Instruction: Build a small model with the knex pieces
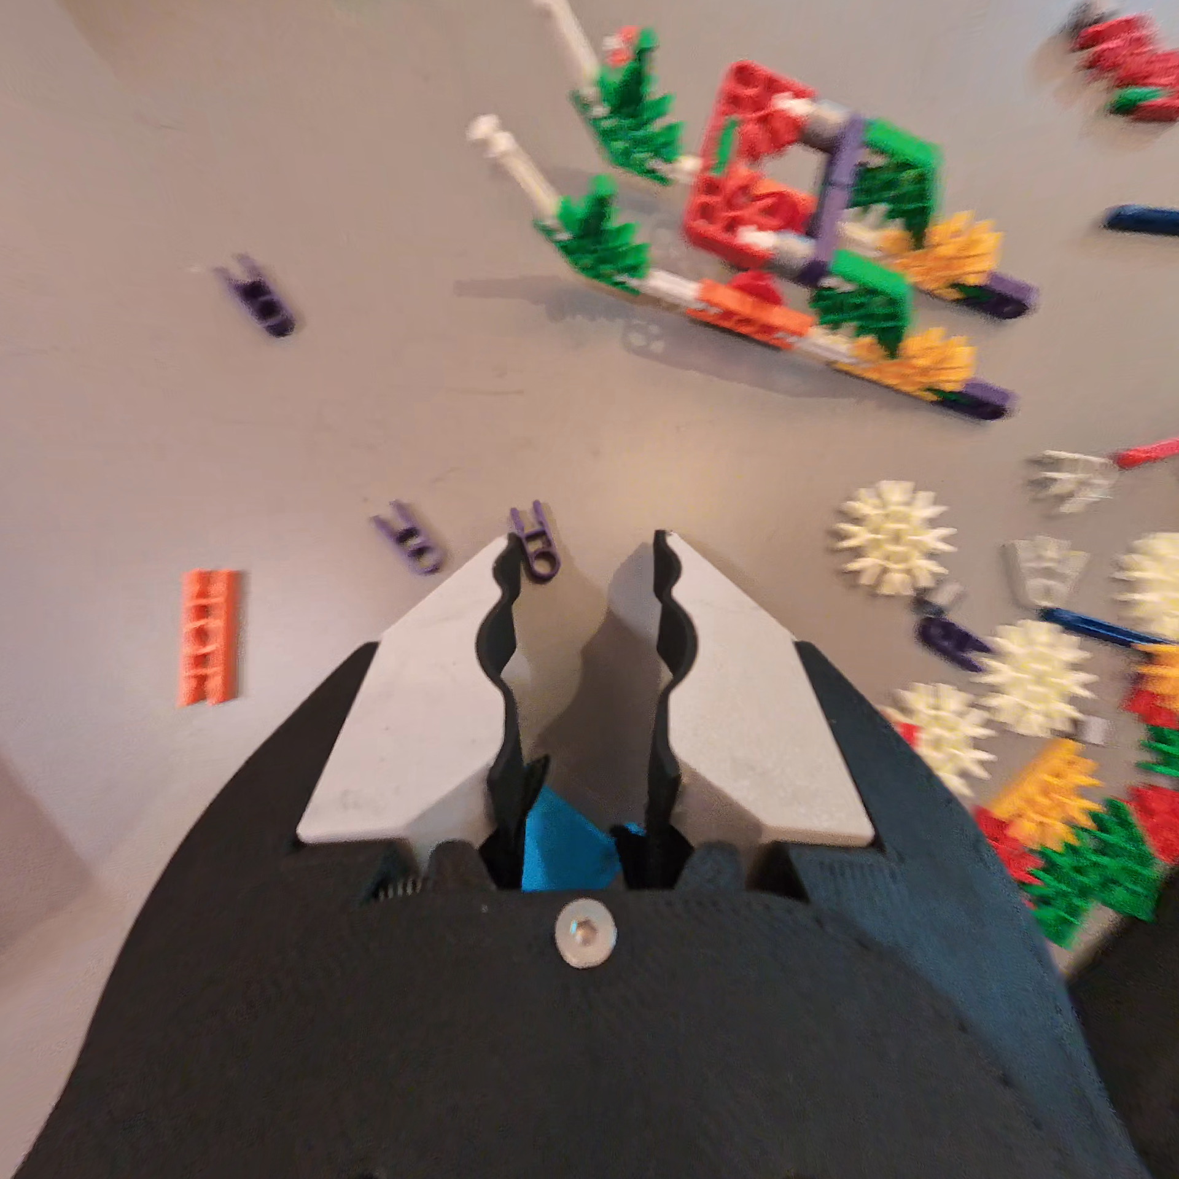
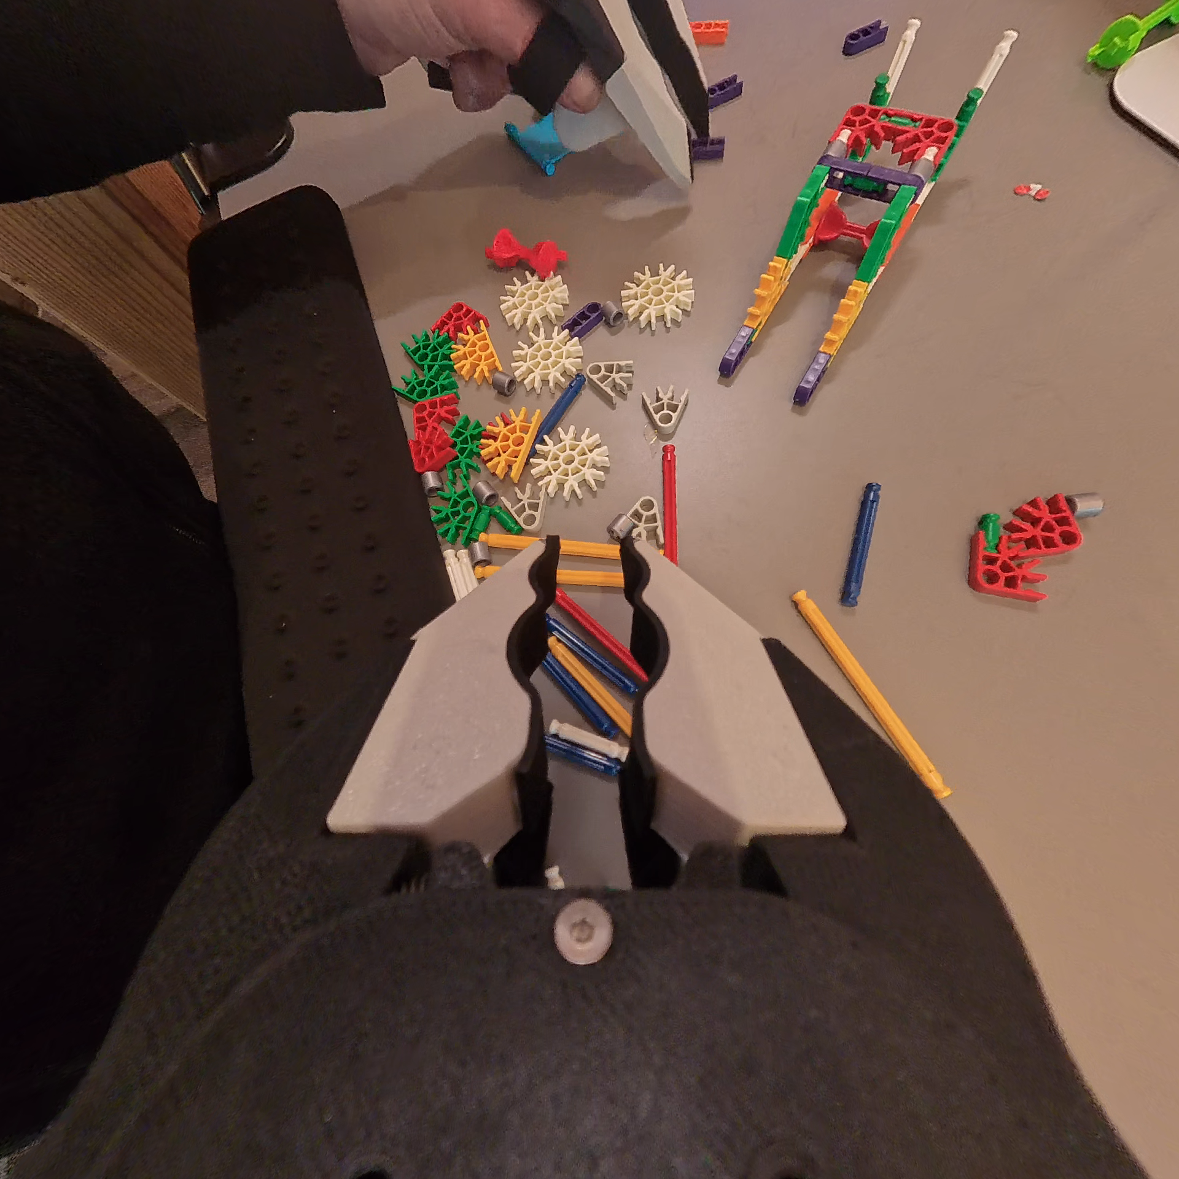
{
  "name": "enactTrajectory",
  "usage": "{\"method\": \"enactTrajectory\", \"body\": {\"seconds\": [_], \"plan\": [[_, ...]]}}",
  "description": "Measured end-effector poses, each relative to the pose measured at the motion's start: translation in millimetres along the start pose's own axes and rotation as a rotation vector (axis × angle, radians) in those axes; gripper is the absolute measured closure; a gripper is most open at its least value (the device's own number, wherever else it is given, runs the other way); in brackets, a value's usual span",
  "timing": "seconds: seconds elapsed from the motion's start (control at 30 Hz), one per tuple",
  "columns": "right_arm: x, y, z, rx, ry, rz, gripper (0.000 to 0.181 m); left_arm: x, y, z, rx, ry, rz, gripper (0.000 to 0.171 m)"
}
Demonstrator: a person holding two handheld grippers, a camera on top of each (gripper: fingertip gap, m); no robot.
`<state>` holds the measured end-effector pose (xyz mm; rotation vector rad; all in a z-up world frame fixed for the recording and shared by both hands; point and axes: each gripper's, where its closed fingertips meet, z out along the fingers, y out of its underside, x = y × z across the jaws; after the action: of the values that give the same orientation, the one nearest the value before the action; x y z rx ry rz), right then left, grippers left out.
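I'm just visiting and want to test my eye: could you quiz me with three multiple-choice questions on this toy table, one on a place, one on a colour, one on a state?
1. Where does the purple clip lie?
A. at the left tool's fingertips
B. on the model
C. under the rods

2. What colour are the round snowflake connectors?
A. blue
B. cream
C. orange

3. How is the right tool?
A. shut on a rod
B. open, empty
C. holding a connector

A: purple clip sits just at the left tool tips.
B: the snowflake connectors are cream.
C is wrong; B: right tool gapes above the loose rods.
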<state>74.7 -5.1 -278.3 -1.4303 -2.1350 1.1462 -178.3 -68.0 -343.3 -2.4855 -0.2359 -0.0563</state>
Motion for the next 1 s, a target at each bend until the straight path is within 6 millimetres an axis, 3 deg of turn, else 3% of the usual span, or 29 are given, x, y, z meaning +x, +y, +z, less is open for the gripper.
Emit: {"method": "enactTrajectory", "body": {"seconds": [0.13,0.33,0.47,0.63,0.8,1.0], "plan": [[3,-6,1,0.011,-0.007,-0.007,0.163,34,-6,-10,0.030,0.167,0.019,0.132],[13,-34,19,0.040,0.028,-0.028,0.161,15,8,-30,0.015,0.113,0.082,0.131],[16,-74,57,0.066,0.063,-0.059,0.158,7,13,-43,0.039,0.061,0.067,0.132],[23,-114,118,0.058,0.077,-0.063,0.154,8,17,-58,0.132,-0.009,0.018,0.133],[42,-120,178,-0.045,0.127,-0.063,0.156,15,38,-65,0.136,-0.010,0.006,0.134],[54,-126,204,-0.177,0.124,-0.174,0.153,17,48,-75,0.154,0.007,0.015,0.135]]}}
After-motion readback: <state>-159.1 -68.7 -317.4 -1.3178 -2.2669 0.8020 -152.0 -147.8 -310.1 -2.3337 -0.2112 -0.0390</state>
